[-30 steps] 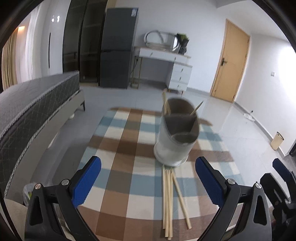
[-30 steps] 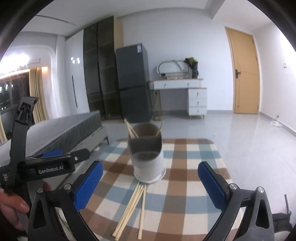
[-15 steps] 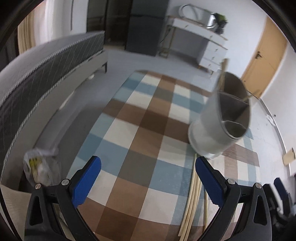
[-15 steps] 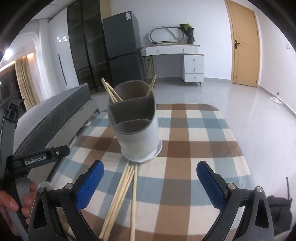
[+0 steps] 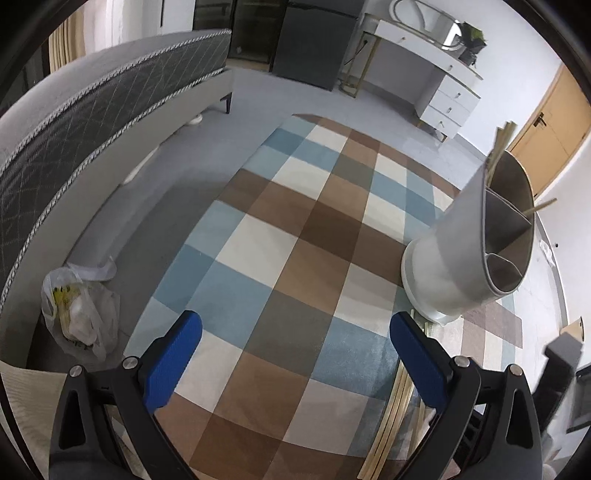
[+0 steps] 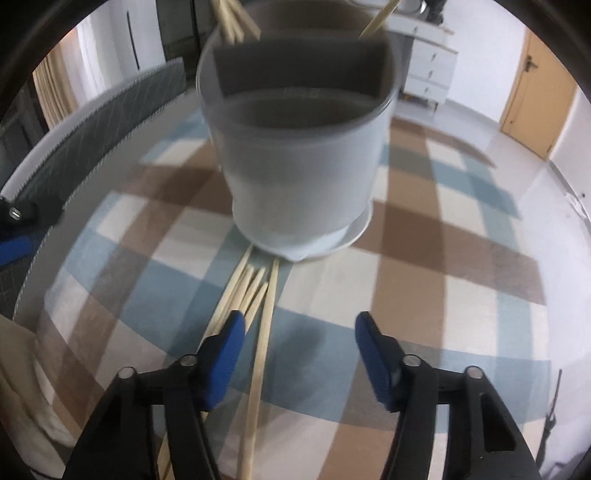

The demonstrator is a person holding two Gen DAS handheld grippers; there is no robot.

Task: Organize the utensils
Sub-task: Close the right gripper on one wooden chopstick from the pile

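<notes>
A grey divided utensil holder (image 6: 299,155) stands on a checked tablecloth (image 6: 424,288), with a few chopsticks upright in its back compartment (image 6: 231,20). Several loose wooden chopsticks (image 6: 255,295) lie on the cloth in front of it. My right gripper (image 6: 297,332) is open and low over the cloth, its left finger (image 6: 225,354) over the chopstick bundle, one chopstick between the fingers. My left gripper (image 5: 295,350) is open and empty over bare cloth, left of the holder (image 5: 472,240); the chopsticks (image 5: 391,413) pass under its right finger.
A grey bed (image 5: 92,110) runs along the left of the table. A white plastic bag (image 5: 79,310) lies on the floor beside it. A white dresser (image 5: 436,77), a dark fridge (image 5: 314,40) and a wooden door (image 5: 554,125) stand at the back.
My right gripper has dropped and moved forward to the loose chopsticks, close to the holder, and its fingers have narrowed. My left gripper has swung left, so the holder sits at its right edge.
</notes>
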